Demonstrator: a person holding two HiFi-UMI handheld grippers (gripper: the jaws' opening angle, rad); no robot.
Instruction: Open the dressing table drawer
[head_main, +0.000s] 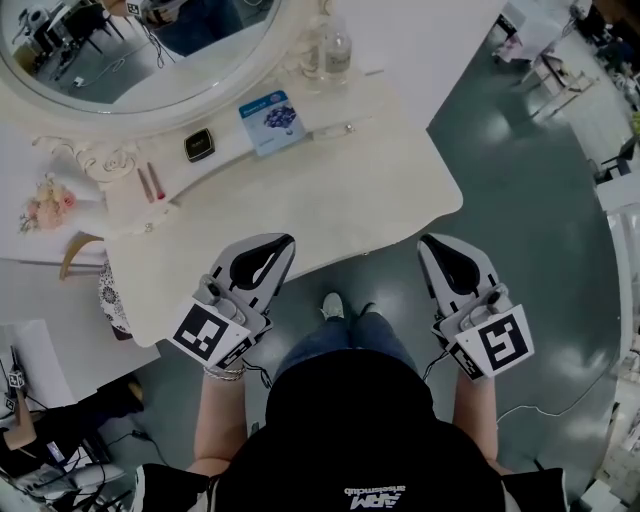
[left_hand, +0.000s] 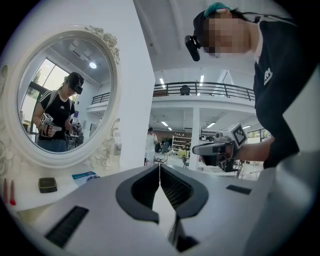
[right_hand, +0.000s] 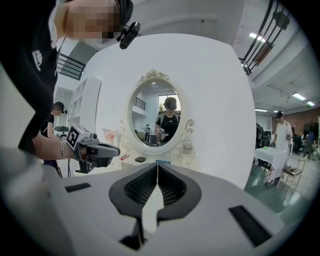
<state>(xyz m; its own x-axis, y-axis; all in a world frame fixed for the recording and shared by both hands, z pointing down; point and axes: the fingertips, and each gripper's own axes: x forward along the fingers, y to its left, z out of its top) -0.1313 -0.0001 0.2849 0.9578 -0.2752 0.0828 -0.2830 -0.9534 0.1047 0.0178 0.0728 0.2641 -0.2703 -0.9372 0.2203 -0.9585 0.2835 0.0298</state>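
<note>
The left tongs (head_main: 283, 242) and right tongs (head_main: 428, 244) are both closed and empty, just off the tabletop (head_main: 340, 215) front edge. The drawer probably lies under that edge, out of sight; likely light and rigid, best pulled squarely by its handle

The dressing table (head_main: 330, 210) showed only its top in the head view. Its front face, and with it the drawer, lay hidden beneath the overhanging edge, and in both gripper views the grippers' own bodies covered the table's lower part. The oval mirror (head_main: 130, 60) was cut off by the head view's top edge. The tips of the left gripper (head_main: 280, 240) overlapped the table's edge, but whether they touched it could not be told. The print on the blue card (head_main: 272, 120) was too small to read, and the two thin sticks (head_main: 152, 182) near the small dark case (head_main: 199, 145) were too small to identify.
</note>
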